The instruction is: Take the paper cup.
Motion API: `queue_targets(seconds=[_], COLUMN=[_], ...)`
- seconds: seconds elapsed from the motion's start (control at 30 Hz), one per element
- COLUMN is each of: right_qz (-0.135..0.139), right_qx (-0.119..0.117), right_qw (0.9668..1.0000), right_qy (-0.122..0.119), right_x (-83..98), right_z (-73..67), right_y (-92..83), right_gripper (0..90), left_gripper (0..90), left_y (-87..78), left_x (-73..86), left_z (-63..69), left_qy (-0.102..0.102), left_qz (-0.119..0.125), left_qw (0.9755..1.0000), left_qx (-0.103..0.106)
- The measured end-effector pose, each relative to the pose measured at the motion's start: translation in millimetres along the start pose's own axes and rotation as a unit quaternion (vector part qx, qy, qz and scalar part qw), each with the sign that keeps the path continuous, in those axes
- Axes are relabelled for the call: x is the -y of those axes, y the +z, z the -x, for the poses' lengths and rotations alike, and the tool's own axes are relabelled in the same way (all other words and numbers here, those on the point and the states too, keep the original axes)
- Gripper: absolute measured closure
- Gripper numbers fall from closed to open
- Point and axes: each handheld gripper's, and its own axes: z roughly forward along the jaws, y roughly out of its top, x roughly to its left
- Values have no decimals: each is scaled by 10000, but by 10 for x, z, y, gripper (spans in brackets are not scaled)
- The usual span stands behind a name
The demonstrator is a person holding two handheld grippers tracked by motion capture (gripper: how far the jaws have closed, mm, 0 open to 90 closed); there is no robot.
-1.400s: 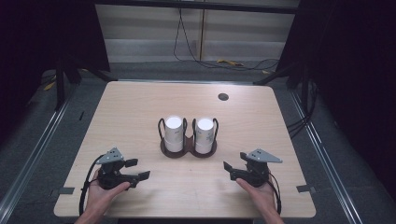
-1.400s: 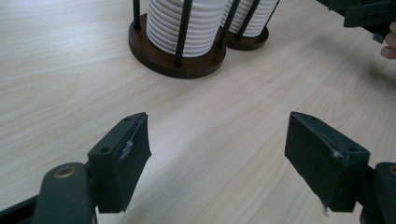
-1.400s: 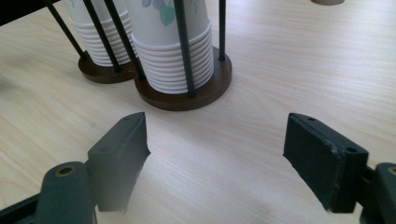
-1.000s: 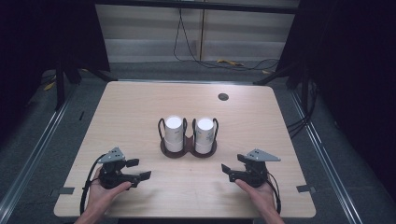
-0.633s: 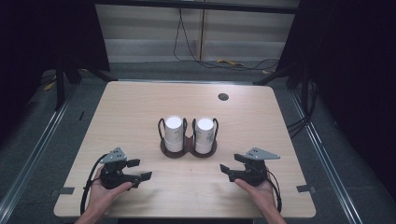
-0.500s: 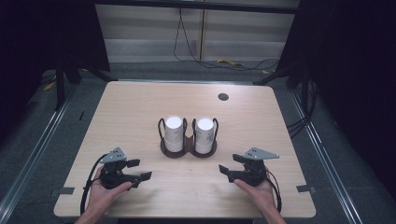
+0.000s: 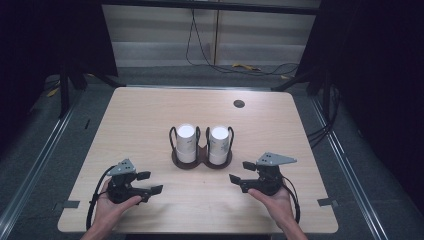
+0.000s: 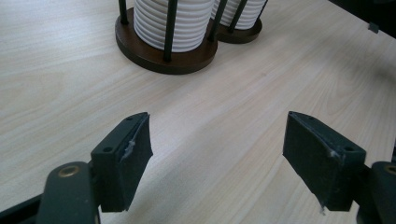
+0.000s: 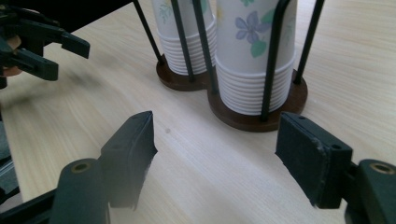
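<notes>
Right tool (image 7: 239, 172): held in the person's right hand near the bench's front edge, right of centre, aimed toward the cup holder; its jaws had just been closing to a middling gap, with bare wood and nothing else between them.
Left tool (image 7: 150, 182): held in the left hand near the front-left part of the bench, jaws wide apart and empty; in the left gripper view its pads (image 8: 135, 149) framed plain bench surface.
Cup stacks: two stacks of white ribbed paper cups, printed with flowers, stood upright side by side at the centre of the bench, the left stack (image 7: 185, 142) and the right stack (image 7: 219, 144), each caged by thin black rods.
Holder (image 7: 201, 161): a dark brown double base, resting flat, well clear of both tools.
Bench (image 7: 140, 115): pale wood, with a small dark round grommet (image 7: 239, 103) near the back edge.
Step in hand: judged to be the opening approach, neither tool yet at the cups.
Next move: probably an advance of the right tool to the nearer stack's top cup, jaws set to pass between the rods and grip lightly, lest the thin wall crush.
</notes>
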Motion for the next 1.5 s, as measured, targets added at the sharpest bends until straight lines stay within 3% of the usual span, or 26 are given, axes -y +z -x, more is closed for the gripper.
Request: queue_targets(seconds=[0.23,0.6,0.8,1.03,1.27,1.5], right_qz=[50,12,136,188,295,219], right_qx=[-186,-459,-616,-726,-724,-720], right_qw=[9998,9986,9969,9946,9943,9942], right_qy=[-94,-277,-471,-713,-731,-767], right_x=[-180,-282,-477,-708,-883,-1016], right_z=[-18,-76,-153,-242,-259,-237], right_y=[-1,33,29,91,172,316], right_gripper=[320,394,429,415,372,362], left_gripper=[233,233,233,233,233,233], left_y=[5,-6,-1,-12,5,1], left_x=[-2,2,2,6,5,5], left_z=[-1,-5,-2,-5,-6,-3], left_qy=[58,25,29,53,-1,52], left_qz=[-42,-30,-33,-35,-42,-60], left_qw=[10000,10000,10000,10000,10000,10000], left_qx=[-26,-38,-16,-15,22,12])
